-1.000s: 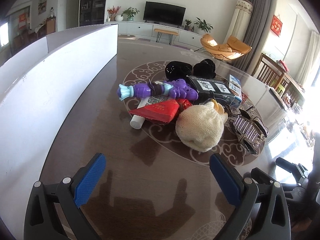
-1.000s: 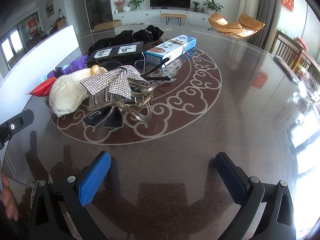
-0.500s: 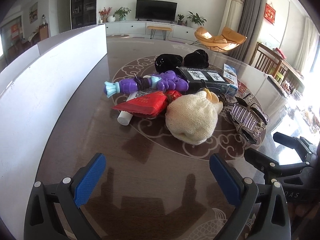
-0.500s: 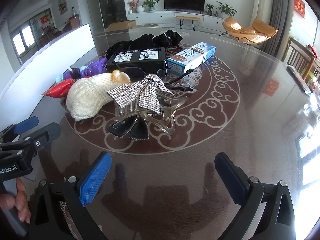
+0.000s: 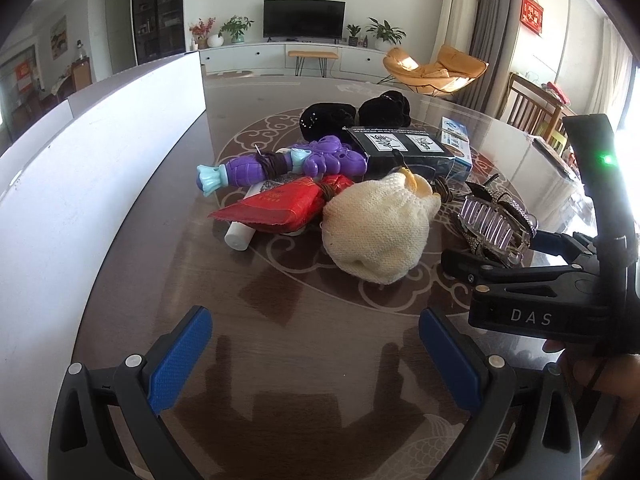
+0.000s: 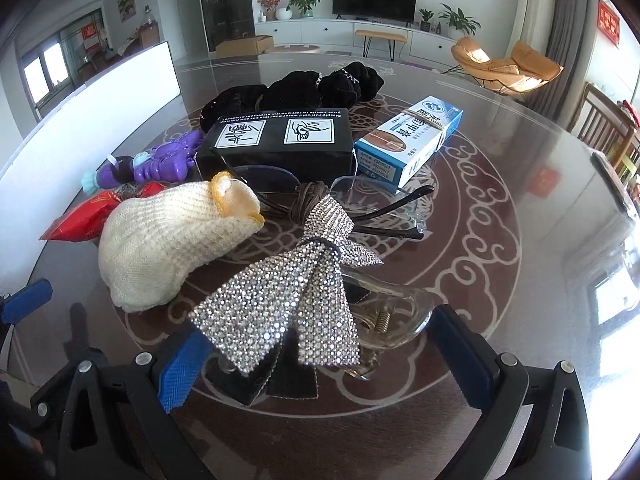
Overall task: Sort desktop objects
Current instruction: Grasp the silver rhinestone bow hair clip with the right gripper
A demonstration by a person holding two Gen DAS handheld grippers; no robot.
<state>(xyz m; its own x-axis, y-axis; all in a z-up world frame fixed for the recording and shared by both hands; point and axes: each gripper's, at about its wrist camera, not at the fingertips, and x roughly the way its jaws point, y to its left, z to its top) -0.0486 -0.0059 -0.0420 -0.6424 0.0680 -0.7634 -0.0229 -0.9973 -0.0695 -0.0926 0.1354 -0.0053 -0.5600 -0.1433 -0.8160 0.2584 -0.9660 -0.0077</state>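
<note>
TV: far ahead of the jaws, on the back wall
Orange chair: far ahead, to the right
White board: left of the jaws

Around the flat black rectangular box with white picture labels, everything clusters. Behind it lie black velvet scrunchies; to its right a blue-and-white carton, tilted. On its left sits a purple plastic toy, a red foil packet over a white tube. In front lie clear-lensed glasses, a cream knitted pouch and a rhinestone bow hair claw.
</note>
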